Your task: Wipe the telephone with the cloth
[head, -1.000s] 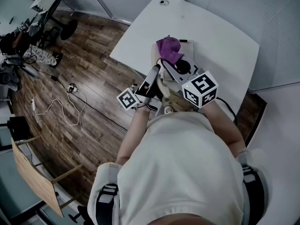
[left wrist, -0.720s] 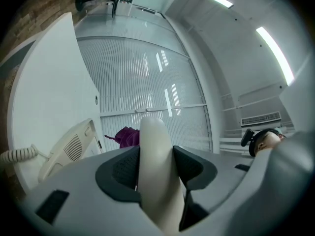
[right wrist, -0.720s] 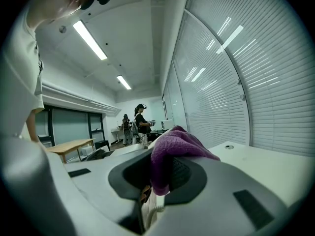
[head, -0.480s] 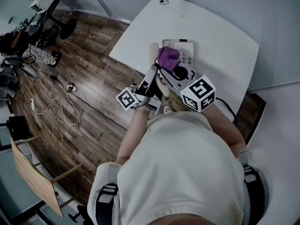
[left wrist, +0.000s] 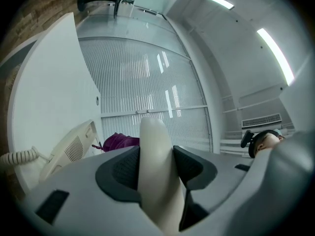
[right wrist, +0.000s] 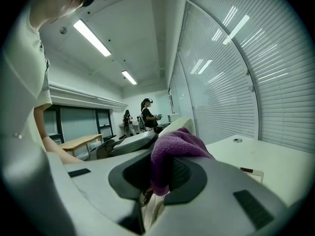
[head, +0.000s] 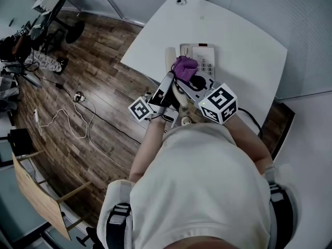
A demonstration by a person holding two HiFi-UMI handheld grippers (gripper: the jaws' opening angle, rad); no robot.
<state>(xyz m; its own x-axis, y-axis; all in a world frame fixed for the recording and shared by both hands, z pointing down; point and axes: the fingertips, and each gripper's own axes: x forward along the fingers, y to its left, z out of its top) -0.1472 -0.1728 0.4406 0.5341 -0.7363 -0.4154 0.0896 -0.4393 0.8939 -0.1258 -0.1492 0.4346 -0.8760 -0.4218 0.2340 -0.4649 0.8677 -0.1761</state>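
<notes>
A cream telephone base [head: 202, 56] lies on the white table [head: 238, 32]. Its handset [head: 170, 60] is lifted off the base, and my left gripper [head: 172, 81] is shut on it. The left gripper view shows the handset [left wrist: 155, 166] upright between the jaws, with the base [left wrist: 69, 149] and coiled cord [left wrist: 17, 157] at the left. My right gripper [head: 189, 77] is shut on a purple cloth [head: 184, 65], which presses against the handset just left of the keypad. In the right gripper view the cloth [right wrist: 172, 151] bulges from the jaws, with the handset [right wrist: 176, 124] behind it.
The table's left edge drops to a wooden floor with loose cables [head: 78, 100]. A round cable hole [head: 181, 2] sits at the table's far end. A wooden frame [head: 36, 191] stands at the lower left. Two people [right wrist: 147, 114] stand far off in the room.
The right gripper has drawn the purple cloth back toward me, off the telephone base and onto the handset side, uncovering the keypad. The left gripper has kept the handset still.
</notes>
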